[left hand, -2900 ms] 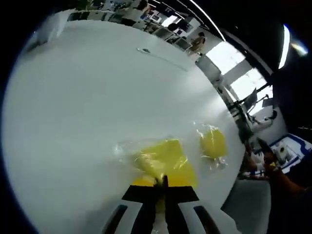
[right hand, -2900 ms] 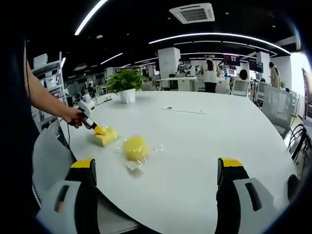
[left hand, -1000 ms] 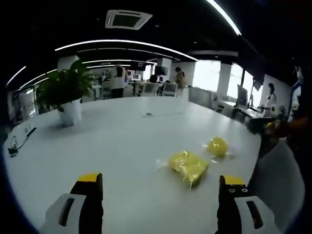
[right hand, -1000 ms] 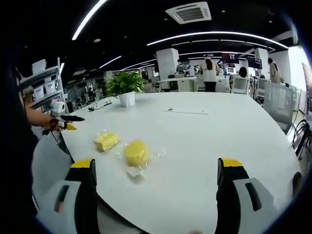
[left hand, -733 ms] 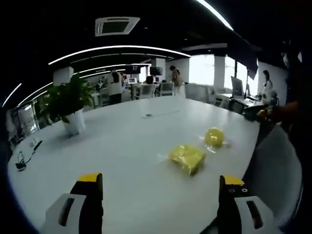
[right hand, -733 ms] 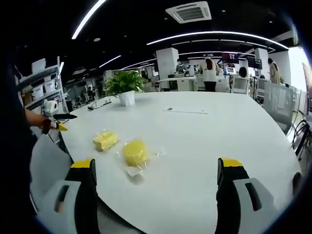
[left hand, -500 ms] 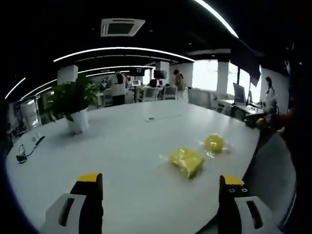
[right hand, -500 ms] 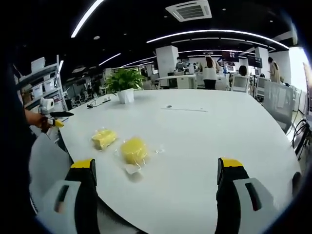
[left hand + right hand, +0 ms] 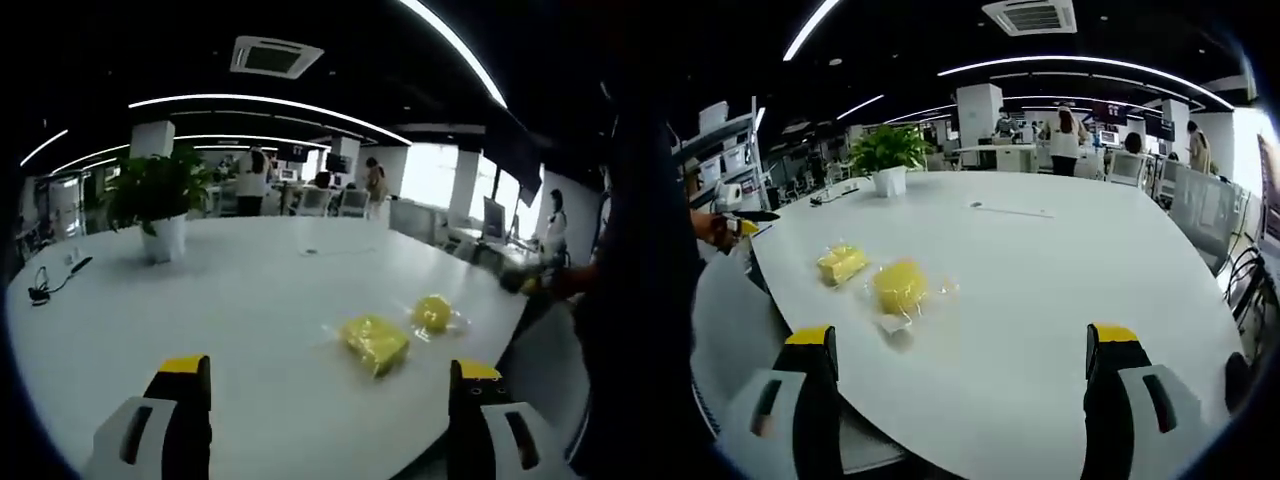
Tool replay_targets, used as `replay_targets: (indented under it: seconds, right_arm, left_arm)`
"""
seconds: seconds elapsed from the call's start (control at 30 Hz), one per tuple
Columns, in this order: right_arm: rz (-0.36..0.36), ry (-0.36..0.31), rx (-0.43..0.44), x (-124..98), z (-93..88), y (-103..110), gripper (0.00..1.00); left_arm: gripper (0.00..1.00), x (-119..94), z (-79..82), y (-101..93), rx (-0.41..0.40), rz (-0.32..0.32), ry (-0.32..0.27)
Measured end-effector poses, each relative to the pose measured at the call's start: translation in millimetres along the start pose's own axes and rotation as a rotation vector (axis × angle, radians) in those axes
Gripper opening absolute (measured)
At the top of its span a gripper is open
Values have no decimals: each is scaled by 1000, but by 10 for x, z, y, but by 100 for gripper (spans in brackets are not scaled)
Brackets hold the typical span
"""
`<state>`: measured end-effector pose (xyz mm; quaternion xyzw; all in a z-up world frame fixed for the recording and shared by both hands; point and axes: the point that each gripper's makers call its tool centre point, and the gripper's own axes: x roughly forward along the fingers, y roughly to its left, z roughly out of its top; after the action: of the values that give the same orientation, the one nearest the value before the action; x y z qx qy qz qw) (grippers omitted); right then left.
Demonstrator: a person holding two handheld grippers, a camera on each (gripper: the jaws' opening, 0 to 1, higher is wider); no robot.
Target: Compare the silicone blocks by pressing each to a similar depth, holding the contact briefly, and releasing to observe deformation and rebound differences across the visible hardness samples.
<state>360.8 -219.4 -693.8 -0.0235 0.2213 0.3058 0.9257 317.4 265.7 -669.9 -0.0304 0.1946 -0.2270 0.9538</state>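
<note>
Left gripper view: the left hand-held gripper [image 9: 330,425] occupied the bottom of the frame with its two yellow-tipped jaws spread wide apart and nothing between them. On the white oval counter [image 9: 200,310], right of centre, lay a square yellow silicone block [image 9: 374,342] in a clear wrapper; just beside it, further right and slightly higher in the frame, lay a rounder yellow silicone block [image 9: 433,313], also wrapped. The two blocks were close together, but whether their wrappers touched could not be told. A potted plant [image 9: 160,205] stood on the counter at the upper left of the frame, and a dark cable [image 9: 50,285] lay at the counter's left edge. People [image 9: 252,180] stood among desks in the background.

Right gripper view: the right hand-held gripper [image 9: 960,420] likewise held its jaws wide apart at the bottom of the frame, holding nothing. The same two blocks appeared left of centre: the rounder block [image 9: 900,285] nearer the camera and the square block [image 9: 841,264] to its upper left, both resting on the counter [image 9: 1060,290] well above the jaws. The left hand-held gripper [image 9: 738,221] was visible at the far left edge, off the counter's rim and apart from both blocks. The potted plant [image 9: 886,160] stood in the upper left.
</note>
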Motion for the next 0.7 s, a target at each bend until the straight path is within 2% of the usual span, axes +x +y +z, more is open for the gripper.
replay_targets:
  seconds: [0.1, 0.13, 0.3, 0.37, 0.4, 0.47, 0.7]
  right_arm:
    - [3, 3, 3, 1, -10, 4, 97]
    - [3, 5, 5, -1, -14, 6, 97]
    - [-1, 10, 22, -29, -51, 0, 97]
    - [1, 12, 22, -33, -62, 12, 97]
    - [2, 14, 20, -34, -66, 14, 97]
    - [2, 18, 14, -37, -83, 6, 97]
    - [2, 11, 31, -35, -67, 7, 97]
  left_arm:
    - [100, 73, 46, -24, -8, -23, 3]
    - [100, 105, 53, -88, -35, -42, 29]
    - [100, 287, 253, -298, -47, -107, 41]
    - [100, 382, 274, -300, -47, -123, 50]
    - [100, 448, 281, -451, -46, -141, 61]
    - [100, 541, 276, -591, -36, -178, 85]
    - [100, 868, 380, -936, -64, -256, 110]
